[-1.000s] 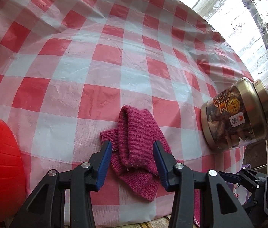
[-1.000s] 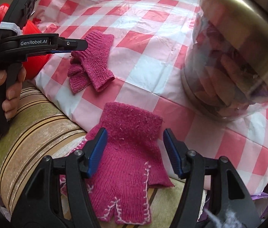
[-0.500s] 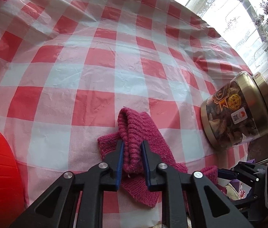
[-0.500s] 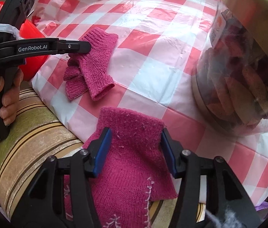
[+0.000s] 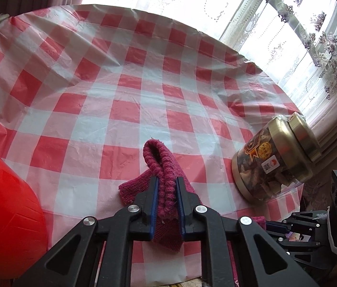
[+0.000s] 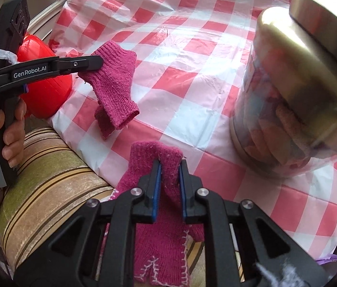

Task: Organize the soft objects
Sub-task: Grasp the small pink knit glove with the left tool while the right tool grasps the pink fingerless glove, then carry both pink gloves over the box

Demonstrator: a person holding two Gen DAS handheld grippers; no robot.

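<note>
Left hand-held gripper [image 5: 166, 205], jaws just closed, pinches ribbed magenta glove [image 5: 162, 167] above counter [image 5: 130, 100]; right hand-held gripper [image 6: 170, 189], likewise just closed, pinches stitched magenta glove [image 6: 166, 215], long axis toward camera, overhanging counter edge.

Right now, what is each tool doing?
Left tool: just closed, gripping a pink glove.
Right tool: just closed, gripping the other glove.
</note>
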